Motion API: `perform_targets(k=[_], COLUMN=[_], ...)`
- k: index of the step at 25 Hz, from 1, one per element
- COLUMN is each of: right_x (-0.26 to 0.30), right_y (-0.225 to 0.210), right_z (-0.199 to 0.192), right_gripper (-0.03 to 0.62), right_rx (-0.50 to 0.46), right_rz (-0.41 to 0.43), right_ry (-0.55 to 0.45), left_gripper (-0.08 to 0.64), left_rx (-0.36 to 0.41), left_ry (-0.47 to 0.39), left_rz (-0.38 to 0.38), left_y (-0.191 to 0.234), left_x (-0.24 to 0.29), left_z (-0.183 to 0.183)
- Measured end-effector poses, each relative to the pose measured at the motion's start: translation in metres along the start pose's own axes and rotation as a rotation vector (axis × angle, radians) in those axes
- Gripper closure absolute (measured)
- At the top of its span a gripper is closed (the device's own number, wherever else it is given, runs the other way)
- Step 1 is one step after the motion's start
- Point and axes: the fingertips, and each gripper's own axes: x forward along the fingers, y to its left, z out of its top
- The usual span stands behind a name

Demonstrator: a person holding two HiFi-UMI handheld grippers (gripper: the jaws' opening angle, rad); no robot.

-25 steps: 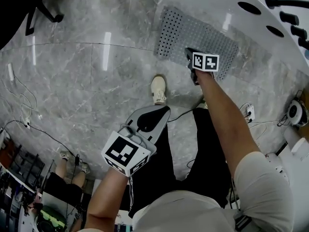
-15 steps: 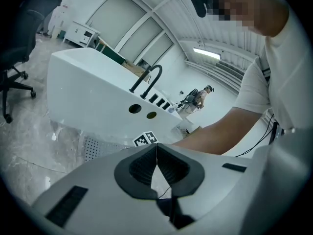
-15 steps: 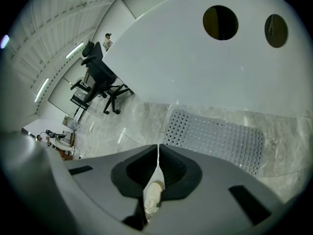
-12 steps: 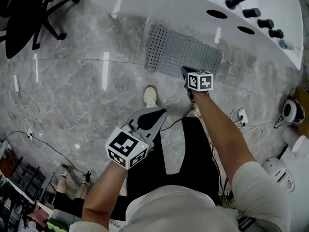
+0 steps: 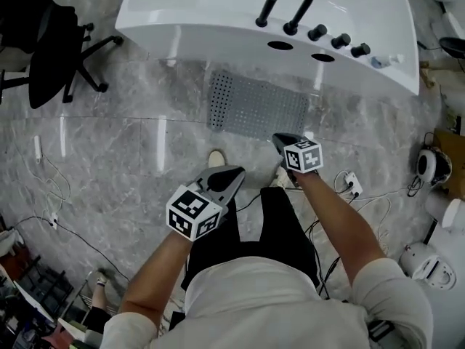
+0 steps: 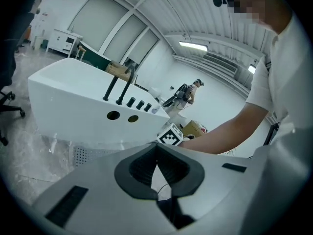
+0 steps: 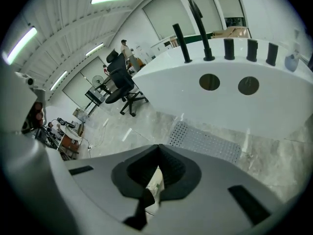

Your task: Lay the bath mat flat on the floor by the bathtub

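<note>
The grey marble floor point(image 5: 131, 144) spreads below both hand-held grippers, and the white bathtub point(image 5: 218, 20) stands ahead of them, past their tips. The bath mat point(image 5: 258, 107) lies on the floor between the grippers and the tub. It is spread flat, with its long edge along the tub's side, ahead of the right hand-held gripper point(image 5: 280, 139) and ahead and to the right of the left hand-held gripper point(image 5: 234, 173). A black office chair point(image 5: 51, 49) sits well off to the left of both.

Each gripper view shows its jaws pressed together with nothing caught between them, and both are held clear of the mat.

The task looks essentially finished. If the mat needs straightening, it appears to be a thin, perforated, rubbery sheet that is probably light and limp. It would likely sag if lifted by one point and could skid on the polished stone. The near long edge, pinched at its two corners, seems the best hold.
</note>
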Motion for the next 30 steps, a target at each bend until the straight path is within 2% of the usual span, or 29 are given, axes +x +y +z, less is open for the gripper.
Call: perform_targets(k=[4,7,12,17,23,30], right_x=[-0.072,-0.124,-0.197,-0.259,-0.303,-0.321], right_y=[0.015,0.033,0.054,0.054,0.042,0.032], right_z=[0.008,0.010,0.006,0.006,0.009,0.020], right_gripper=[0.583,0.583,0.583,0.584,0.584,0.584], right_rx=[-0.031,-0.094,-0.164,-0.206,-0.201,-0.233], right_rz=[0.022,0.048,0.072,0.072,0.030,0.007], right_ry=[-0.044,-0.061,-0.078,-0.090,-0.159,-0.203], left_gripper=[0.541,0.541,0.541,0.541,0.541,0.541], left_rx=[0.032,0.050,0.118,0.176,0.237,0.285], left_ry=[0.005,0.015,0.041,0.045,0.066,0.069], left_rz=[-0.003,-0.003,-0.004,-0.014,-0.017,0.028], left_y=[-0.031,-0.054,-0.093,-0.124,-0.142,-0.135], left_x=[0.005,0.005,0.008,0.017,0.019,0.017], left_z=[0.017,0.027,0.041,0.064,0.077,0.088])
